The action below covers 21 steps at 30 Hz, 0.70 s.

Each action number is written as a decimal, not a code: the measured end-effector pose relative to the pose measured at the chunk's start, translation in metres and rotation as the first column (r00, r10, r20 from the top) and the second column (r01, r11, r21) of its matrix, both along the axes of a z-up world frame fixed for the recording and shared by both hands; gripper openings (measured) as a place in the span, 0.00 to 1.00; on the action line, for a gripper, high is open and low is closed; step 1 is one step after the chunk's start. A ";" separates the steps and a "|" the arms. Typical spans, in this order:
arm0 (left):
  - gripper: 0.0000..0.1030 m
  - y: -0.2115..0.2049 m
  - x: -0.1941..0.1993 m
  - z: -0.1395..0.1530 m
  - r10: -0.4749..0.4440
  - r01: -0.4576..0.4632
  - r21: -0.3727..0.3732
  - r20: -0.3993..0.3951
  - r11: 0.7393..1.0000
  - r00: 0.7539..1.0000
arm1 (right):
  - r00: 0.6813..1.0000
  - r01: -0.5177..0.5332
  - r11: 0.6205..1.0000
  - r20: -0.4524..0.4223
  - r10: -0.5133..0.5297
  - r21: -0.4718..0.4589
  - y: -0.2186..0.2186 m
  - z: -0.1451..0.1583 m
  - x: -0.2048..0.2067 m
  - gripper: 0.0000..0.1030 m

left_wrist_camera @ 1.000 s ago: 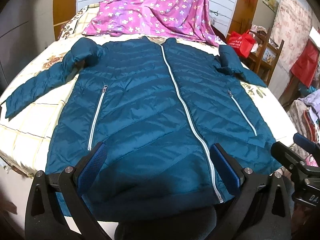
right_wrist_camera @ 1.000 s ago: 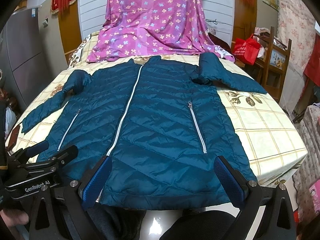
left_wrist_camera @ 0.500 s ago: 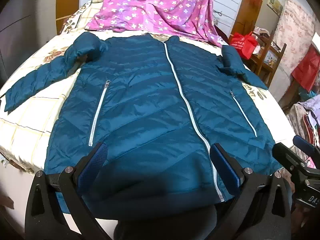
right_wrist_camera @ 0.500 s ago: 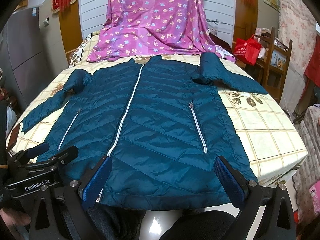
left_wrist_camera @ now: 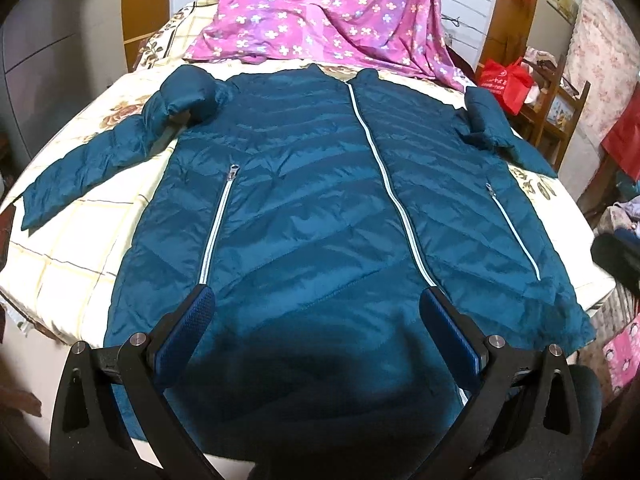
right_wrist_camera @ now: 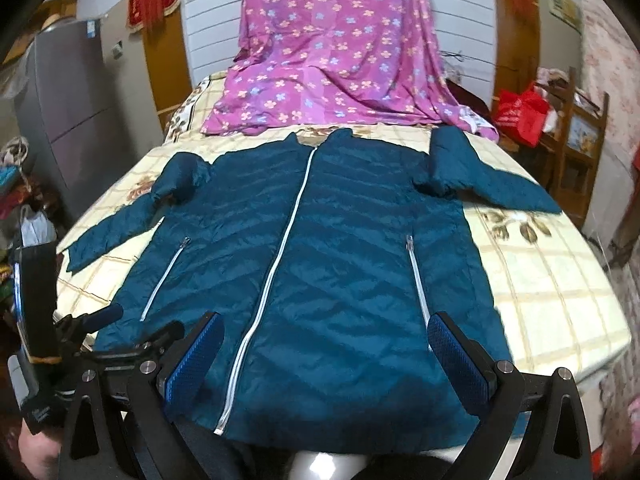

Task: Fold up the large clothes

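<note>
Both grippers, left gripper (left_wrist_camera: 316,312) and right gripper (right_wrist_camera: 324,340), hover spread wide above the jacket (left_wrist_camera: 320,200) hem.

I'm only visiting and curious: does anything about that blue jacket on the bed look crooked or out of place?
Mostly tidy: the jacket lies flat and zipped. Its two sleeves are bunched at the shoulders, and its hem hangs over the bed's near edge.

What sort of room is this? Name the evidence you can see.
Probably a lived-in bedroom: a bed under a checked floral cover with a teal padded jacket spread flat on it, a purple flowered sheet behind, and a wooden chair alongside.
</note>
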<state>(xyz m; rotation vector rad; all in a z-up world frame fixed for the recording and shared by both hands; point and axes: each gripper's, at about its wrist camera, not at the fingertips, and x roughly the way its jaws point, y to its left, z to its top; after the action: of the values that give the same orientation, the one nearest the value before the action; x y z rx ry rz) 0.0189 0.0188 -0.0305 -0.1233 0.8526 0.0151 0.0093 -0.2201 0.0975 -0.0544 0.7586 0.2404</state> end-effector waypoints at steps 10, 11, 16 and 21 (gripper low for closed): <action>1.00 0.001 0.049 0.026 -0.024 0.023 0.016 0.039 1.000 0.999 | 0.998 0.056 0.995 0.015 -0.054 -0.088 -0.011 -0.031 0.083 0.98; 1.00 0.002 0.059 0.032 -0.016 0.014 0.027 0.062 1.000 0.998 | 0.996 0.084 0.994 0.019 -0.083 -0.070 -0.015 -0.035 0.091 0.98; 1.00 0.009 0.112 0.025 0.085 -0.087 0.019 0.069 0.996 0.994 | 0.983 0.179 0.982 0.052 -0.176 -0.060 -0.024 -0.056 0.128 0.98; 0.99 0.000 0.141 -0.026 0.132 -0.137 -0.030 -0.132 0.990 0.982 | 0.982 0.187 0.979 -0.025 -0.190 -0.077 -0.028 -0.085 0.144 0.98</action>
<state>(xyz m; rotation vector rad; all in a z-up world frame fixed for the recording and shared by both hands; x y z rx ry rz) 0.1594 0.0191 -0.0564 -0.2182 0.9730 0.1351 0.1534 -0.2476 0.0121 -0.0483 0.7994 0.0325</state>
